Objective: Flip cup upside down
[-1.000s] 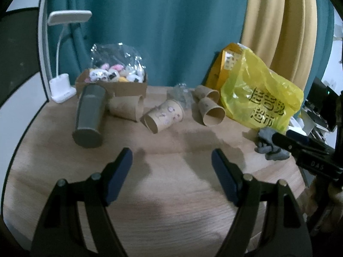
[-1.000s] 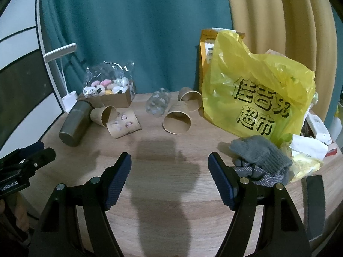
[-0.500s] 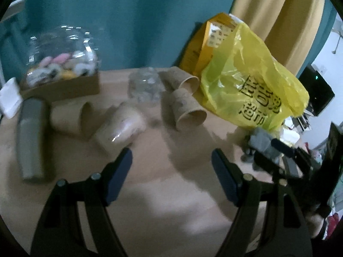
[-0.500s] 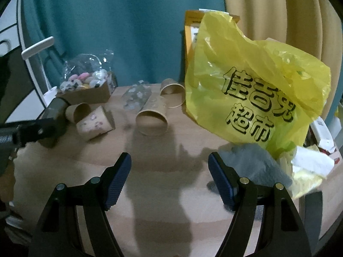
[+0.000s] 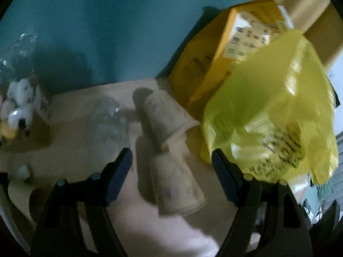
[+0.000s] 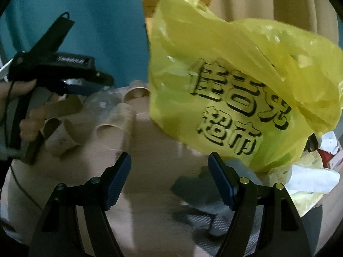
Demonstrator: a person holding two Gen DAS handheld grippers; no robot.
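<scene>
Several brown paper cups lie on their sides on the wooden table. In the left wrist view the nearest cup [image 5: 175, 184] lies between my open left gripper's [image 5: 171, 169] fingers, mouth toward the lower right. A second cup [image 5: 165, 115] lies just beyond it. In the right wrist view the same cup [image 6: 113, 124] lies ahead left of my open, empty right gripper [image 6: 169, 169], and the left gripper [image 6: 64, 79] hovers above the cups at the left. The left view is blurred.
A big yellow plastic bag [image 6: 225, 85] fills the right side, with an orange box [image 5: 231, 49] behind it. A crumpled clear bottle [image 5: 109, 124] lies left of the cups. Grey gloves [image 6: 214, 201] and papers [image 6: 306, 177] lie at the right. A teal curtain stands behind.
My left gripper has moved forward and right, closing in over the cups near the yellow bag. My right gripper has moved closer to the bag. Both stay open.
</scene>
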